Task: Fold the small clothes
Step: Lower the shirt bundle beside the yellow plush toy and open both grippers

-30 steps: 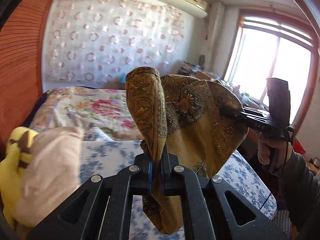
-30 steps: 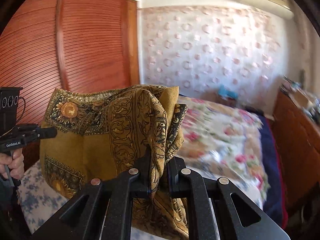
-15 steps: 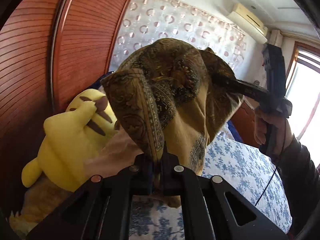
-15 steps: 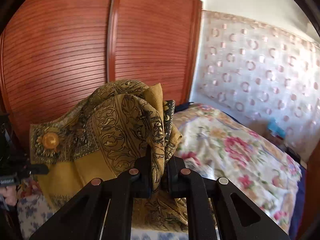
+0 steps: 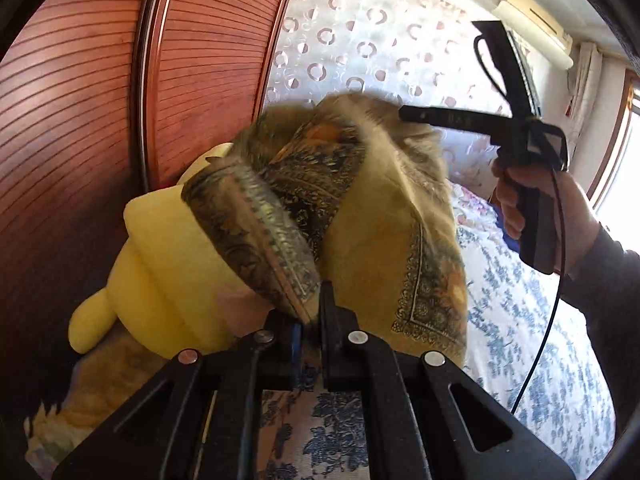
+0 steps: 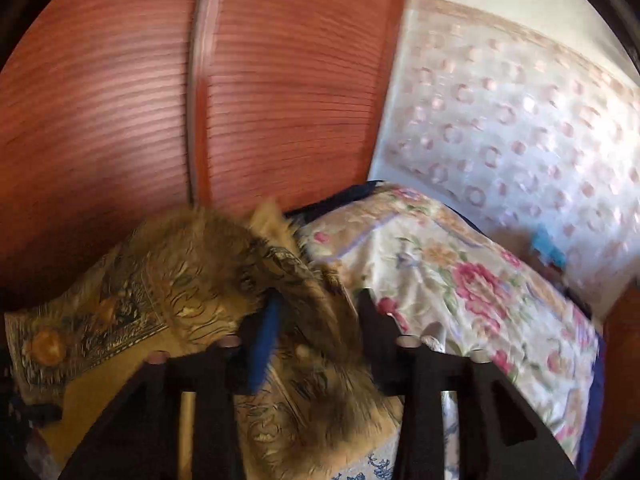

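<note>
Left gripper (image 5: 314,320), jaws pressed together, pinches one edge of the ochre paisley cloth (image 5: 384,240) and holds it above the bed (image 5: 532,340), near the side that runs along the wooden wardrobe doors (image 5: 80,120). Right gripper (image 6: 316,344) stands with its jaws spread: they have just been opening, and the cloth (image 6: 192,280) lies loose between them, its folds blurred as they slip off the pads. In the left wrist view the same gripper (image 5: 404,114) shows at upper right, carried by a hand (image 5: 536,196) in a dark sleeve. Behind the cloth sits a yellow plush toy (image 5: 168,280) against the wardrobe side of the bed; a floral quilt (image 6: 460,280) covers the far end.

Step in hand, as judged: release of the doubled cloth onto the blue-flowered sheet (image 5: 520,320). To do it well, the freed edge should settle flat before the left pinch lets go; the left gripper should lower until the fabric rests on the sheet, clear of the plush toy, so the layers stay aligned. Whether the corners match cannot be told; motion blur hides them.
</note>
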{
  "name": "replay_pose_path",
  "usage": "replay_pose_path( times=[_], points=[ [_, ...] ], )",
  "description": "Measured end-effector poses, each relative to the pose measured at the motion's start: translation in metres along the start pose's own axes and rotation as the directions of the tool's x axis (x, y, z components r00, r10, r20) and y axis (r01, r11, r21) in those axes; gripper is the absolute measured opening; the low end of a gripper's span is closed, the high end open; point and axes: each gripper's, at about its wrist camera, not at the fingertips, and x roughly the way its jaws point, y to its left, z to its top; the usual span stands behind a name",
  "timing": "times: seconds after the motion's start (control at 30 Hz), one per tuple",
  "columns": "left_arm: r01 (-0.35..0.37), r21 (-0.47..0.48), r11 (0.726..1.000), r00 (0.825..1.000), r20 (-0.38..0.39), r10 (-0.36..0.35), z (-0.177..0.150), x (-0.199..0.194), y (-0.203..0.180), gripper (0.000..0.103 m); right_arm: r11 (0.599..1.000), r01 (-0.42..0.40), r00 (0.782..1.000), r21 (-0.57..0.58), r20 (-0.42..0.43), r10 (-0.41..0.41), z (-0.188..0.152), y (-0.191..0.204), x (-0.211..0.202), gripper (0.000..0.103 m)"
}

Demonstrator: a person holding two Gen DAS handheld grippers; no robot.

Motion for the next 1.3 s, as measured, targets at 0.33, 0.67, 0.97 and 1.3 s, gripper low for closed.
replay_pose_path(
  times=[0.33, 0.67, 0.97, 1.3],
  points=[
    [0.008, 0.003, 1.0, 1.0, 0.007, -0.008, -0.003, -0.011, 0.002, 0.046, 0.996, -0.08, 0.985, 0.043, -0.148, 0.085, -0.051, -0.002, 0.022, 0.049],
    [-0.06, 0.136, 0.989, 0.993, 0.11, 0.045, 0.001, -0.052, -0.022, 0.083, 0.993, -0.058, 0.991, 0.105, -0.116, 0.07, -0.045, 0.008, 0.007, 0.049],
    [0.012, 0.199, 0.98, 0.987, 0.155, -0.043, 0.002, -0.074, -0.055, 0.083, 0.994, 0.006, 1.0, 0.109, 0.012, -0.007, -0.097, 0.026, -0.126, 0.049],
    [0.103, 0.283, 0.954, 0.97, 0.186, -0.159, -0.004, -0.1, -0.117, 0.083, 0.961, 0.085, 0.993, 0.263, 0.059, -0.104, -0.174, 0.032, -0.257, 0.05]
  ],
)
